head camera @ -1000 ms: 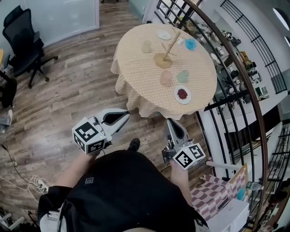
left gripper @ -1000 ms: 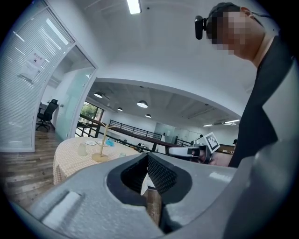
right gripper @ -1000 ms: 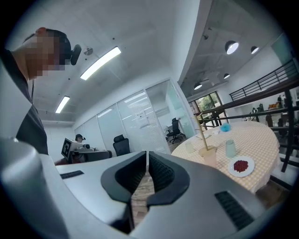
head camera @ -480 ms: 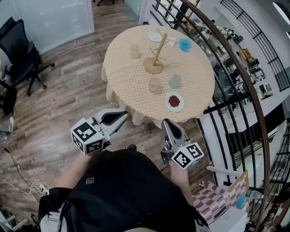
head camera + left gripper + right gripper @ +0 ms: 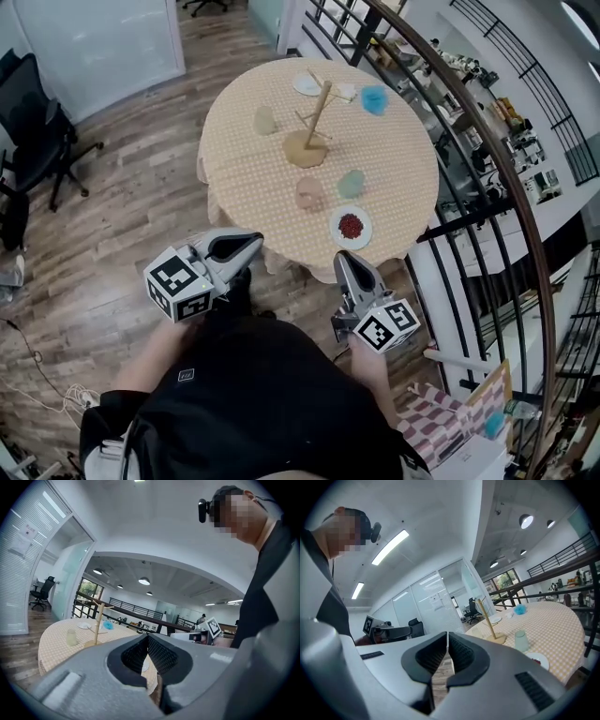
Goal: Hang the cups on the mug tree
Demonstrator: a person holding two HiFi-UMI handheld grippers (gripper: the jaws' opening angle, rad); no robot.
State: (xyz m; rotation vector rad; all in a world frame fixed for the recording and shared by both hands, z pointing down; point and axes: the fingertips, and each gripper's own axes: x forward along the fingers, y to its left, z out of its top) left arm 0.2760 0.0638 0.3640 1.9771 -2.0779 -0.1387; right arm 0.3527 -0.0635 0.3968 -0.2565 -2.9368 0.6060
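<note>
A person in black [image 5: 253, 394] stands short of a round, cloth-covered counter [image 5: 244, 169] with both tongs held out level. The left tongs [image 5: 255, 241] and right tongs [image 5: 341, 256] are each pressed together on nothing, pads meeting with no cup between them. The step in hand reads as the approach: no cup is lifted, and none can be seen hanging. Just ahead of the right tongs lies one plate of red food [image 5: 351, 226]. Beyond it, and nearest of the cups, stand one pink cup [image 5: 309, 194] and one green cup [image 5: 352, 184], side by side between the lines of the two tongs. Farther ahead rises the single mug tree [image 5: 314, 117], its pegs bare as far as can be seen. A third, pale yellow cup [image 5: 265, 120] stands to its left, straight ahead of the left tongs. Farthest off are one white saucer [image 5: 307, 84] and one blue thing [image 5: 375, 98], too blurred to name. The next move likely calls for closing in, spreading one pair of tongs and taking a near cup.
</note>
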